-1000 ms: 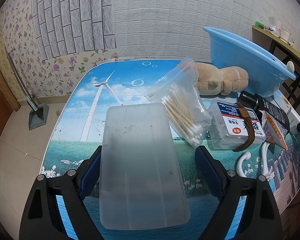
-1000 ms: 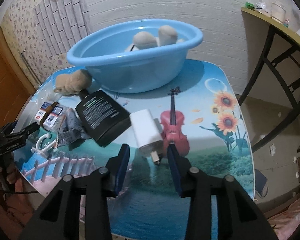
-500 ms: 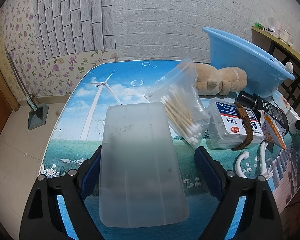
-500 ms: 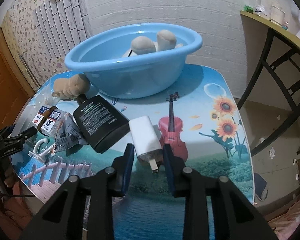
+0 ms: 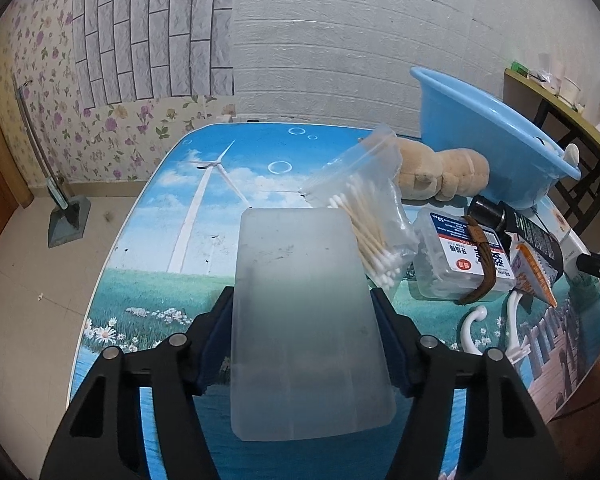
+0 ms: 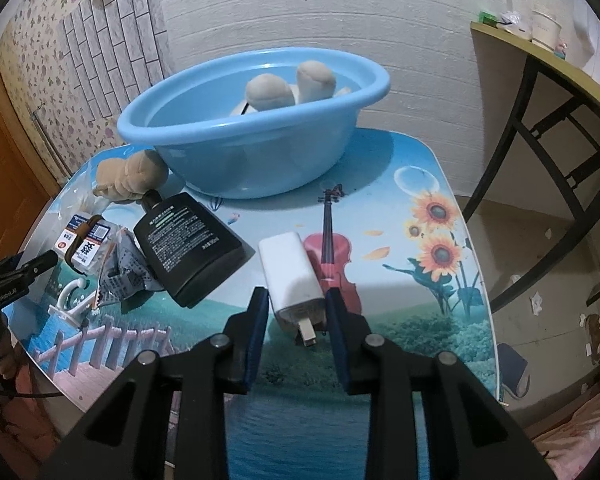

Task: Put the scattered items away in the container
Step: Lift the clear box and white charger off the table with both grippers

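A frosted translucent plastic box [image 5: 304,320] lies on the picture-printed table. My left gripper [image 5: 300,295] straddles it, jaws closing, and both pads touch its long sides. In the right wrist view a white charger [image 6: 290,272] lies plug-end toward me, and my right gripper [image 6: 296,294] is shut on it. The blue basin [image 6: 260,160] stands at the back of the table with a pale plush toy [image 6: 288,88] inside it. Scattered between are a brown plush [image 5: 440,176], a bag of cotton swabs [image 5: 372,216], a clear labelled box [image 5: 460,256] and a black bottle [image 6: 188,240].
White hooks [image 5: 476,328] and a crumpled sachet [image 5: 532,268] lie near the table's front edge. A side table with black legs [image 6: 540,92] stands to the right. A dustpan [image 5: 66,216] rests on the floor at the left.
The left jaws have closed in from wide apart until they meet the frosted box. The right jaws narrowed onto the white charger. Neither hand has shifted.
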The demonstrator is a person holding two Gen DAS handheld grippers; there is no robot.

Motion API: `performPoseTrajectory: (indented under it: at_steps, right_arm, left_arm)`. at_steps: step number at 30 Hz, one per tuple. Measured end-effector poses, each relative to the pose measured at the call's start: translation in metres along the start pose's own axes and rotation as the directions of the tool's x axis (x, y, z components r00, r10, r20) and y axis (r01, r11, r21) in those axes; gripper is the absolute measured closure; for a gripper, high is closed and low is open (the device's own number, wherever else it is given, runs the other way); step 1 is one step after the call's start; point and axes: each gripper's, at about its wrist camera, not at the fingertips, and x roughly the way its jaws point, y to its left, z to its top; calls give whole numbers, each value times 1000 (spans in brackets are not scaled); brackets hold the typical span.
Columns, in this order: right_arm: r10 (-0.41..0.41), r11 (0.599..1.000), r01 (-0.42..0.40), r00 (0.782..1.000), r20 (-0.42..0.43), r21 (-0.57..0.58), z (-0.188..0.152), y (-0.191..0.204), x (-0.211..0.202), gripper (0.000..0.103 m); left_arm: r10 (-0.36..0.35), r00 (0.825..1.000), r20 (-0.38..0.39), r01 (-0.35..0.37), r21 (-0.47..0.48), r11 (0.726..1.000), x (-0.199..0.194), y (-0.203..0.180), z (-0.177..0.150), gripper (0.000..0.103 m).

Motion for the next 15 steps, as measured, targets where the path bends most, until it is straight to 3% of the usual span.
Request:
performPoseTrajectory:
  at_steps: [11,15]
  right_arm:
    - [4,1000,-3,999,-36,16,0,-2,13,73]
    - [-3,1000,3,1000,-13,4,-2,1,13,74]
  left_arm:
    - [1,1000,2,-1,0,1000,0,-2,0,39]
    - [0,1000,12,0,1,1000,-6,-2,-2,39]
